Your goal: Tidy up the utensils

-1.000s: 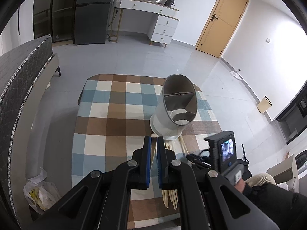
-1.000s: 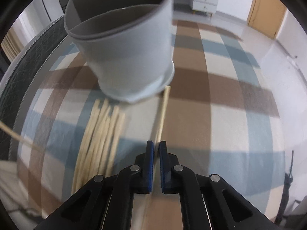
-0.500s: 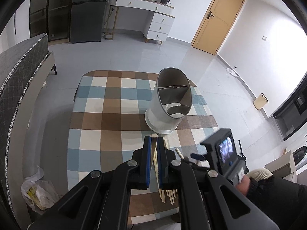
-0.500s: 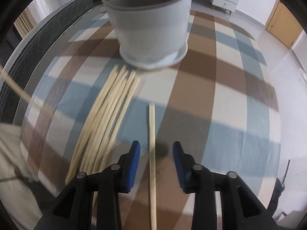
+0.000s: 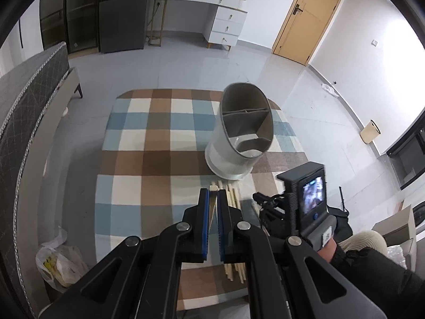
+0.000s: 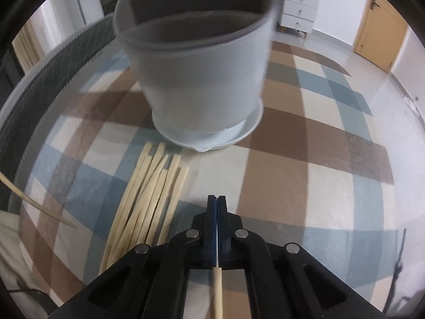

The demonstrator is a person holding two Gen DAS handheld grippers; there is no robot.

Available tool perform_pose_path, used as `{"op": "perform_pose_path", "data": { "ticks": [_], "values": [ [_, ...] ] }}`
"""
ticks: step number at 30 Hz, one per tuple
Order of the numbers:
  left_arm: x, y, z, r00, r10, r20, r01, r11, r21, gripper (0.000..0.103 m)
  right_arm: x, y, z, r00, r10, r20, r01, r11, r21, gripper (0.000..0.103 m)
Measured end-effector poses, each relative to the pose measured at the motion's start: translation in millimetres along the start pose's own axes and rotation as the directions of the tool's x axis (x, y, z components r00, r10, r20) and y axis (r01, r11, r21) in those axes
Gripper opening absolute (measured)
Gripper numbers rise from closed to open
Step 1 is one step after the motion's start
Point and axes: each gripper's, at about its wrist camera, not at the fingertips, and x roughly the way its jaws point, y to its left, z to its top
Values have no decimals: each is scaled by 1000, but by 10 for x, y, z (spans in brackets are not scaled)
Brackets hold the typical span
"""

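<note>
A: Tools? We've got left tool clamped on one chopstick, right tool just closed on a single chopstick.
B: Rest of chopsticks lie on table w/ holder just beyond.

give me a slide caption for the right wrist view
Right gripper shut on a single chopstick, beside the loose chopstick pile in front of the white utensil holder.

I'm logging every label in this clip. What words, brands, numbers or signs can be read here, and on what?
None can be read.
Small screen on the right tongs' unit: lit picture, too blurred to read.
White sticker below it: marks too small to read.
Plastic bag on the floor: yellow print, illegible.
Utensil holder: no label visible.
</note>
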Motion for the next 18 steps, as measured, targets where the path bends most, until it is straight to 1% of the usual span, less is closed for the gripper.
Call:
{"op": "perform_pose_path", "data": {
  "ticks": [4, 8, 13, 18],
  "values": [
    [-68, -139, -6, 1000, 7, 9, -7, 1000, 14, 1, -276, -191, 14, 996, 38, 75, -45, 995, 89, 0],
    [-167, -268, -13, 1000, 4, 23, -5, 1000, 28, 1, -575, -274, -13, 984, 82, 156, -103, 986, 131, 0],
    [-355, -389, -28, 998, 6, 64, -9, 999, 45, 1, -1022, -304, -60, 952, 148, 268, -193, 970, 151, 0],
    [-432, -400, -11, 996, 5, 84, -8, 999, 40, 1, -1306, -342, -86, 921, 190, 339, -255, 954, 160, 0]
  ]
}}
